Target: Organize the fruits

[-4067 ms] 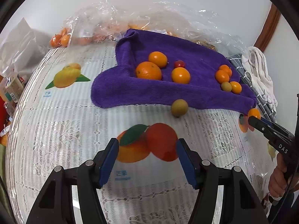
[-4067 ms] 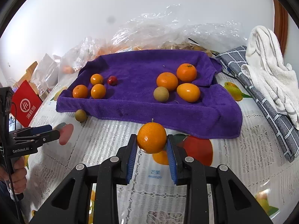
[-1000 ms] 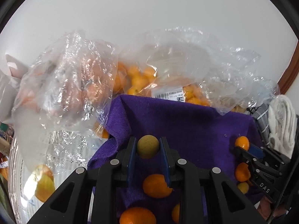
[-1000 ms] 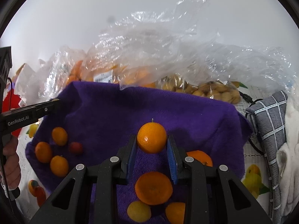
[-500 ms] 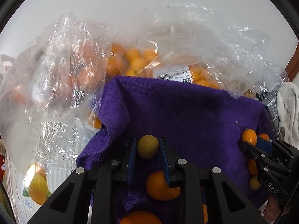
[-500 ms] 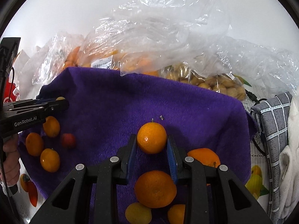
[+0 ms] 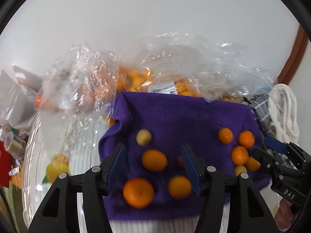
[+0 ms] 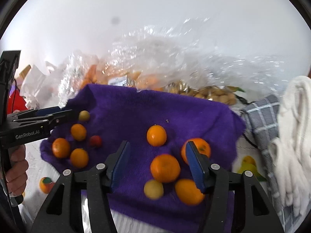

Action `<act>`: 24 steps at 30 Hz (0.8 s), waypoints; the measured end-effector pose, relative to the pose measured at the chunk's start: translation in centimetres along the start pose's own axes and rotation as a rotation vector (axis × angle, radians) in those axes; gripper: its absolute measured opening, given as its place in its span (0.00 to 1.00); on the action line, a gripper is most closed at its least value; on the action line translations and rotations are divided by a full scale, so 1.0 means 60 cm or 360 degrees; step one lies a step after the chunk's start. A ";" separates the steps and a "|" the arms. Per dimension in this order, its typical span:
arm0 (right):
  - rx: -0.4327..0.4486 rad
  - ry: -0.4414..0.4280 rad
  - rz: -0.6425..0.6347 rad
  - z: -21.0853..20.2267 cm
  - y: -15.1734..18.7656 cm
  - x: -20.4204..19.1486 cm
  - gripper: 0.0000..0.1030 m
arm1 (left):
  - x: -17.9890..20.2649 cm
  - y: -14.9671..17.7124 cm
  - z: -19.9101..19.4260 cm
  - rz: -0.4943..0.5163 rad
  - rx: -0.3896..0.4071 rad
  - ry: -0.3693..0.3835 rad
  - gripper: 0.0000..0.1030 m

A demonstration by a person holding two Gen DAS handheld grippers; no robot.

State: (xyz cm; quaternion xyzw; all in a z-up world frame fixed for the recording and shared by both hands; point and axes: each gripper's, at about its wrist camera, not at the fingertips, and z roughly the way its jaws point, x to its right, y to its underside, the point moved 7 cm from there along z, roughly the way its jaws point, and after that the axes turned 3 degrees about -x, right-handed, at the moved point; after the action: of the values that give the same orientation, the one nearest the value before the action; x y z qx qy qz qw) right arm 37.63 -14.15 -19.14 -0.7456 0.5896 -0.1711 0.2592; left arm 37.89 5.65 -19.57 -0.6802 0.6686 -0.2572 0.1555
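A purple towel (image 7: 175,120) (image 8: 136,108) holds two groups of fruit. My left gripper (image 7: 153,163) is open and empty above the left group. A small yellow-green fruit (image 7: 143,137) (image 8: 84,115) lies loose just beyond its fingertips, with several oranges (image 7: 154,160) and a small red fruit (image 8: 95,141) near it. My right gripper (image 8: 157,160) is open and empty above the right group. A small orange (image 8: 156,135) (image 7: 225,135) lies free just beyond its fingertips, beside several oranges (image 8: 165,168) and a yellow fruit (image 8: 153,189).
Clear plastic bags of fruit (image 7: 136,81) (image 8: 155,73) crowd the far edge of the towel. A grey checked cloth (image 8: 262,116) and a white towel (image 8: 293,136) lie at the right. A fruit-print lace tablecloth (image 7: 58,155) covers the table. Red packaging (image 7: 3,167) sits at far left.
Both grippers have opened and drawn back. The yellow-green fruit left the left gripper and the small orange left the right gripper. Both now lie on the towel.
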 end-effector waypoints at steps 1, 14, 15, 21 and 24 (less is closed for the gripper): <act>0.0008 -0.0001 0.0017 -0.015 0.005 0.002 0.58 | 0.003 0.011 -0.017 -0.0008 0.0020 0.0014 0.56; 0.0078 0.0099 0.0206 -0.227 0.122 0.039 0.59 | 0.070 0.137 -0.206 0.0019 0.0225 -0.0084 0.74; 0.0085 0.0105 0.0212 -0.238 0.130 0.041 0.62 | 0.074 0.146 -0.219 0.0012 0.0237 -0.0090 0.76; 0.0225 0.0174 0.0196 -0.322 0.181 0.040 0.91 | 0.095 0.190 -0.293 0.0010 0.0314 -0.0105 0.89; 0.0272 0.0180 0.0184 -0.356 0.204 0.032 0.96 | 0.108 0.213 -0.326 0.0027 0.0353 -0.0103 0.93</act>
State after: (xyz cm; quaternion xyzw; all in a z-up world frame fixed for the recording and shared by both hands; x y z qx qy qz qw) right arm 16.44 -22.02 -9.22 -0.6747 0.6285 -0.2474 0.2977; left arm 16.19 1.09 -9.76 -0.6610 0.6365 -0.3061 0.2534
